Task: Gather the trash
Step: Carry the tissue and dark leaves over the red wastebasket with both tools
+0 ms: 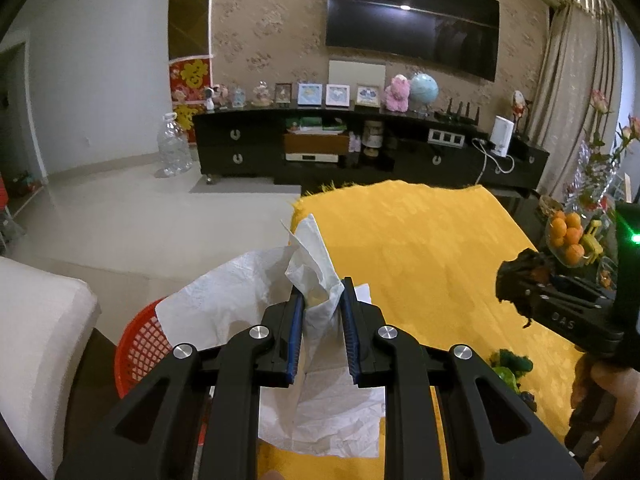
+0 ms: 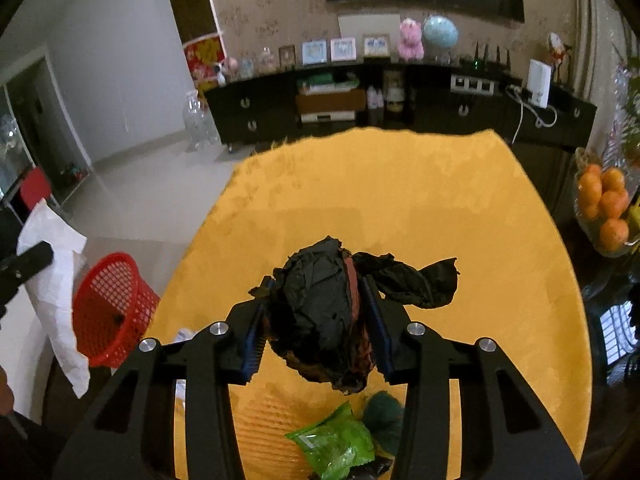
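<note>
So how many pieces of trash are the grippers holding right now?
2: a white tissue in the left gripper, a crumpled black wrapper in the right gripper.

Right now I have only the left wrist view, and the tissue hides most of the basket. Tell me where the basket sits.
Observer: The basket stands beside the table's left edge, off the yellow cloth.
Operator: Say what's inside it.
Observer: One small dark bit shows inside; around it I see only red mesh.
Operator: Report the right fingers.
Observer: The right fingers are shut on a crumpled black wad, one pad on each side of it.
</note>
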Available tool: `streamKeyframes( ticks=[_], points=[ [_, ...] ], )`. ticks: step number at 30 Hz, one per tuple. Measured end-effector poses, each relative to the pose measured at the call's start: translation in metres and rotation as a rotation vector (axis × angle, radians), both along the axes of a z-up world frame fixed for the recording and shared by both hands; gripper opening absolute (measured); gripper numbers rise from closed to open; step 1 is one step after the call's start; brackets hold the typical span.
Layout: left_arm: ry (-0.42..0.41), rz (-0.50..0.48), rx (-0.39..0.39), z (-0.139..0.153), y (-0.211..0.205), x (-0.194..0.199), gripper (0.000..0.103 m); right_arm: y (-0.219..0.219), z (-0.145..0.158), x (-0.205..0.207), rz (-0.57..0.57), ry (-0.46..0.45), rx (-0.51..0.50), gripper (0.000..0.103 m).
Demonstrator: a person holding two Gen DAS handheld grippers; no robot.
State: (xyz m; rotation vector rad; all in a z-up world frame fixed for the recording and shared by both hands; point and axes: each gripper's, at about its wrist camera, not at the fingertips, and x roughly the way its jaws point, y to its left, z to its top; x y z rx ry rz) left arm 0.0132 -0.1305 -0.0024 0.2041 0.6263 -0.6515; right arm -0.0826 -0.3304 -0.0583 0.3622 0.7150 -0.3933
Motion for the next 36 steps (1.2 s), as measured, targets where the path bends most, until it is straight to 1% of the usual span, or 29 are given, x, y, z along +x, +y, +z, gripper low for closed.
streamKeyframes(
  ticks=[3,8,16,24,31,36],
  points=[
    [-0.013,0.017,-0.013,0.006,0.006,0.001,0.017,0.002,0.009,-0.002,-0.004,-0.020,-0.014,0.042],
    [-0.031,0.053,-0.025,0.012,0.016,0.006,0.017,0.012,0.026,0.000,0.006,-0.046,-0.065,0.042],
    [-0.048,0.125,-0.032,0.018,0.037,0.020,0.017,0.035,0.045,0.013,0.060,-0.070,-0.125,0.042],
    [-0.053,0.201,-0.035,0.020,0.058,0.038,0.017,0.063,0.065,0.044,0.152,-0.090,-0.164,0.042],
    [-0.046,0.274,-0.014,0.013,0.077,0.055,0.017,0.090,0.084,0.081,0.258,-0.128,-0.183,0.042],
    [-0.039,0.323,0.004,0.006,0.094,0.066,0.017,0.103,0.090,0.106,0.318,-0.146,-0.191,0.042]
  ],
)
